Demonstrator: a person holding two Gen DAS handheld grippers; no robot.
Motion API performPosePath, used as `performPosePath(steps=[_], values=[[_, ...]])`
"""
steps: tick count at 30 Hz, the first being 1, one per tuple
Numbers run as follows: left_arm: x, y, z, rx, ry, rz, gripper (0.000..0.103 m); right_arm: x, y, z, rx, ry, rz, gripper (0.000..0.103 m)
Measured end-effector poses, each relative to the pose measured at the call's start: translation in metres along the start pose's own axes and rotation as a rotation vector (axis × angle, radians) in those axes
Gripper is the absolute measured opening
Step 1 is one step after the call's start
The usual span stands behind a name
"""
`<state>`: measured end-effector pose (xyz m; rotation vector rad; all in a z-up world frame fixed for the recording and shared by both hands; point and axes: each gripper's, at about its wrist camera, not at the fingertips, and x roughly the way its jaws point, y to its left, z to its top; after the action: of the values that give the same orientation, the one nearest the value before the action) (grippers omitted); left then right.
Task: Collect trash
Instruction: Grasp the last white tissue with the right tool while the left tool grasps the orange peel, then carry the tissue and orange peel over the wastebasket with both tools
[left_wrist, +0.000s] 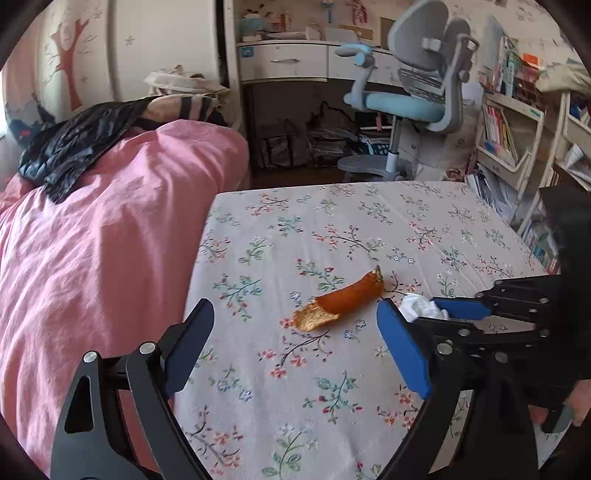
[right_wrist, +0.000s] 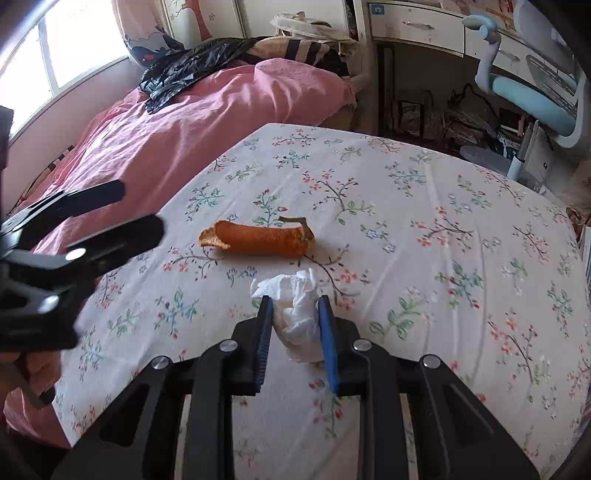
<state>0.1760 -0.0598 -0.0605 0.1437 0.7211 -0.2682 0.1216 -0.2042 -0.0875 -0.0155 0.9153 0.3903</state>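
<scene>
The right claw (right_wrist: 295, 306) is clenched on a crumpled white tissue wad (right_wrist: 299, 310): its two blue-padded fingers (right_wrist: 327, 332) press against the paper from either side, and the wad bulges out between and ahead of their tips while resting on the white bedsheet printed with small flowering twigs (right_wrist: 424, 206). In the left wrist view the same wad (left_wrist: 421, 308) shows as a white lump pinched between the right claw's blue pads (left_wrist: 461, 308), which reach in from the right edge.

Just beyond the tissue, apart from it, lies a long curled strip of orange fruit peel with a dry stem end (right_wrist: 258, 240), flat on the sheet and crosswise to the right claw's fingers. It is untouched.

The left claw (left_wrist: 295, 332) is released, its fingers spread wide with nothing between the pads. In its own view the orange peel (left_wrist: 340, 302) lies on the sheet just ahead of the gap between the fingertips, nearer the right-hand blue pad (left_wrist: 402, 350), but not touching either one. From the right wrist view the left claw (right_wrist: 140, 214) is a blurred black shape at the left edge, well left of the peel.

A rumpled pink quilt (left_wrist: 110, 240) covers the far left side of the bed, with a crinkled black plastic bag (left_wrist: 74, 147) lying on top of it.
</scene>
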Motion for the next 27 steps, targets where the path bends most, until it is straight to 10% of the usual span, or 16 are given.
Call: performPosePath(steps=[7, 15, 27], values=[[0.052, -0.041, 0.003, 0.169, 0.090, 0.016, 0.082, -0.056, -0.047, -0.040, 0.157, -0.029, 0.017, 0.025], [0.060, -0.048, -0.003, 0.125, 0.158, -0.043, 0.011, -0.054, -0.063, -0.039, 0.286, -0.049, 0.109, 0.025], [-0.032, -0.015, -0.026, -0.152, 0.083, -0.157, 0.006, -0.099, -0.033, -0.054, 0.273, -0.154, 0.151, 0.025]])
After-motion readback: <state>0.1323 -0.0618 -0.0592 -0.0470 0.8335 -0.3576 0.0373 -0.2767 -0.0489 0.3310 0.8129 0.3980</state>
